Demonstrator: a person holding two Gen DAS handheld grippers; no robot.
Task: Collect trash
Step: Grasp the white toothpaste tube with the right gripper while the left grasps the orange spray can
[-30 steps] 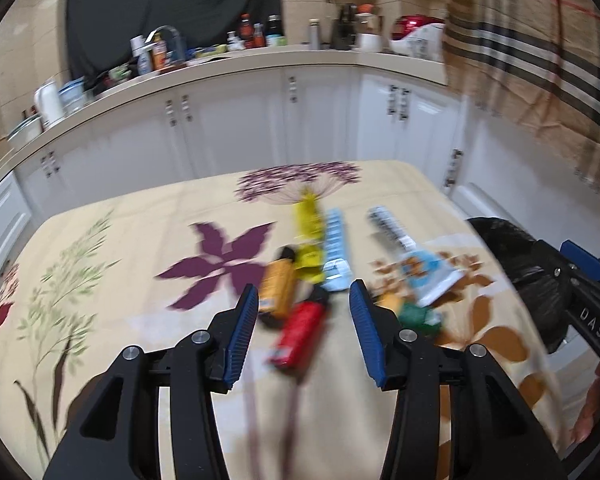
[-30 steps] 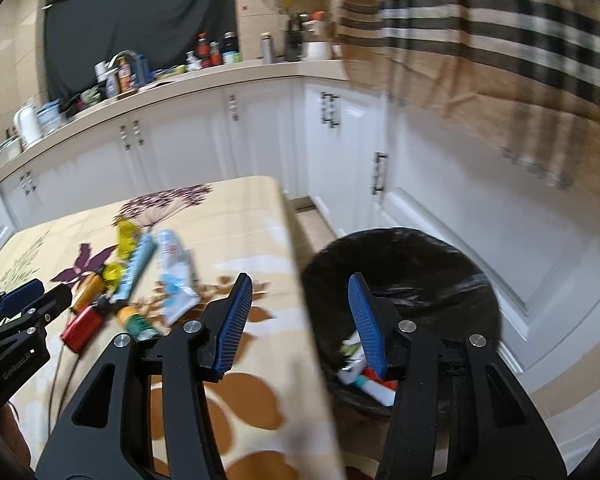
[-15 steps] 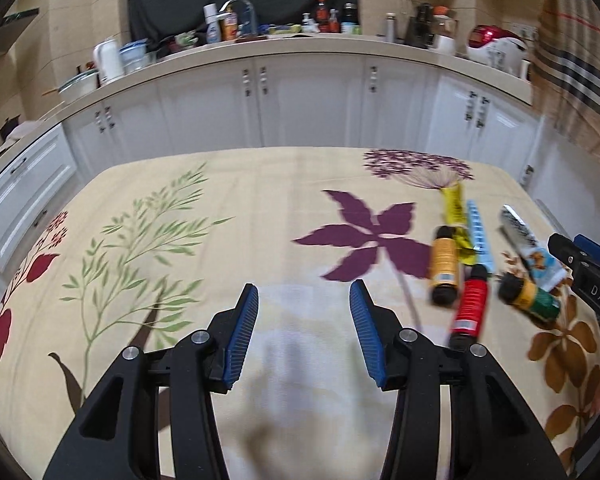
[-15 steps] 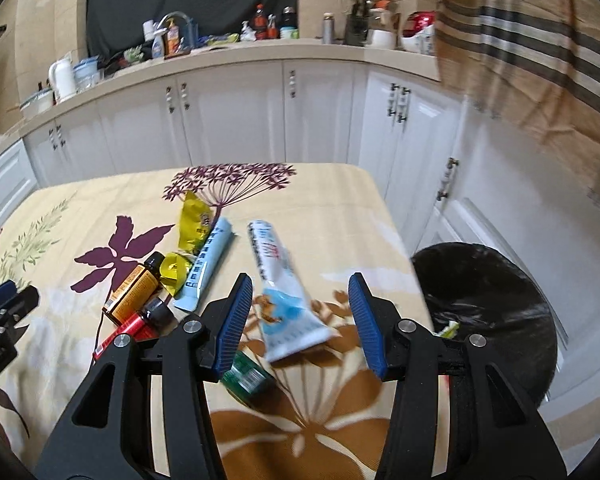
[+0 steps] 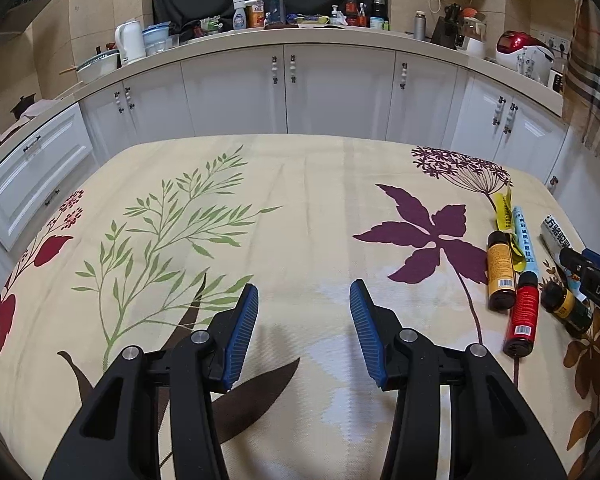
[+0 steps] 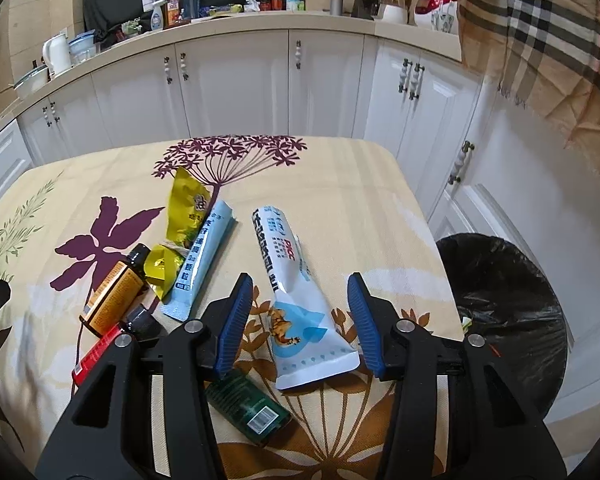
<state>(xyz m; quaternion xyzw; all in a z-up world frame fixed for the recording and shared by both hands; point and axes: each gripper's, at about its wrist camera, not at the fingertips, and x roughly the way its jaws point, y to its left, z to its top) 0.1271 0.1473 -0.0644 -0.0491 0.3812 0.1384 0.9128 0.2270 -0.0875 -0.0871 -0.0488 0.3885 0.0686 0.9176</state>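
Trash lies at the right end of the flowered table: a white and blue tube (image 6: 288, 256), a light blue packet (image 6: 204, 264), a yellow wrapper (image 6: 184, 212), an orange bottle (image 6: 114, 300), a red bottle (image 6: 96, 354) and a green bottle (image 6: 248, 404). My right gripper (image 6: 300, 284) straddles the tube's wide end; its jaws are closing, with the pads clear of the tube. My left gripper (image 5: 304, 292) stands open over bare tablecloth (image 5: 300, 208), with the orange bottle (image 5: 500, 272) and red bottle (image 5: 522, 320) off to its right.
A bin lined with a black bag (image 6: 500, 304) stands on the floor just past the table's right edge, with some trash inside. White cabinets (image 5: 236, 92) and a cluttered counter run behind the table. A plaid cloth (image 6: 540, 40) hangs at the right.
The left gripper swung left, away from the bottles, to bare cloth. The right gripper swung from above the bin back over the table and lowered around the tube; its jaws narrowed slightly.
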